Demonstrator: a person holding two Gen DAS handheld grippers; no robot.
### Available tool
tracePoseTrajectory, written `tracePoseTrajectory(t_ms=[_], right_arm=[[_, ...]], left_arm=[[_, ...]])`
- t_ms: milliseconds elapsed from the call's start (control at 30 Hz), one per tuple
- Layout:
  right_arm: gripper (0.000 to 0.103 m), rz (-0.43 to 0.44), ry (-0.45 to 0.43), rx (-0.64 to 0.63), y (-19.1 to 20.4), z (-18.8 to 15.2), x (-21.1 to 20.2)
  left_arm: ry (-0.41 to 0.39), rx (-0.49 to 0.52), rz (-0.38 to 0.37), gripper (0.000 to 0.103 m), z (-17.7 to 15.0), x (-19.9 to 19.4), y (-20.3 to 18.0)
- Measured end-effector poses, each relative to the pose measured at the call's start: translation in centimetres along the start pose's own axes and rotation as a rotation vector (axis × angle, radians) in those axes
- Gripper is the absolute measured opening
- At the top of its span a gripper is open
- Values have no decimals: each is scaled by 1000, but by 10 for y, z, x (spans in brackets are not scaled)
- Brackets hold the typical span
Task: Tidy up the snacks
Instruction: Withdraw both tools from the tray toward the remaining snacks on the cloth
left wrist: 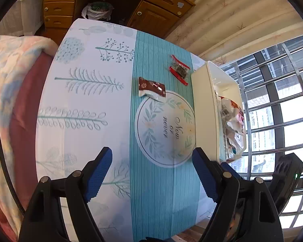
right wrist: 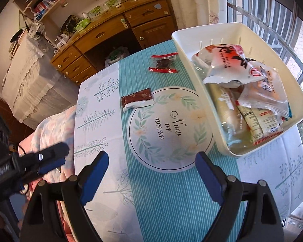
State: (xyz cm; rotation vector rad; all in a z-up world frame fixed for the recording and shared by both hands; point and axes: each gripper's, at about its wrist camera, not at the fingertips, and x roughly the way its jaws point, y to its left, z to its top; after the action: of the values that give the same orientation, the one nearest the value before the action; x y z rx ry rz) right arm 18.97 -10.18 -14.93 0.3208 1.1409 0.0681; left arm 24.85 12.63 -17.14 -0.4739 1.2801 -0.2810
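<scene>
Worktop point(right wrist: 151, 191) with leafy cloth; cream bin point(right wrist: 228, 147) at its right side, full of snack bags. Brown packet point(right wrist: 137, 100) and red-edged packet point(right wrist: 163, 63) lie loose left of bin. Left gripper point(left wrist: 151, 173) and right gripper point(right wrist: 151, 178): jaws wide, empty.

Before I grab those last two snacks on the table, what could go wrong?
1. The brown packet lies flat on the cloth, so the open fingers may pinch the cloth along with it and drag it.
2. The bin is already piled with crinkly bags; another dropped on top could slide back out.
3. The red-edged packet sits close by the bin wall, so the fingers may bump the bin.
</scene>
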Motion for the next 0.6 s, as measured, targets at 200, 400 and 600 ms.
tracePoseTrajectory(t_ms=[200,400,600], right_arm=[[88,-16,-41,-9,4,1,12],[88,-36,-70,-59,6,18,26],[88,-45,-84,-105,6,52,28]], left_arm=[[9,65,45,80,27,13,-12],[-3,192,143,80,51,31,-30],[-27,319,227,80,68,50,-44]])
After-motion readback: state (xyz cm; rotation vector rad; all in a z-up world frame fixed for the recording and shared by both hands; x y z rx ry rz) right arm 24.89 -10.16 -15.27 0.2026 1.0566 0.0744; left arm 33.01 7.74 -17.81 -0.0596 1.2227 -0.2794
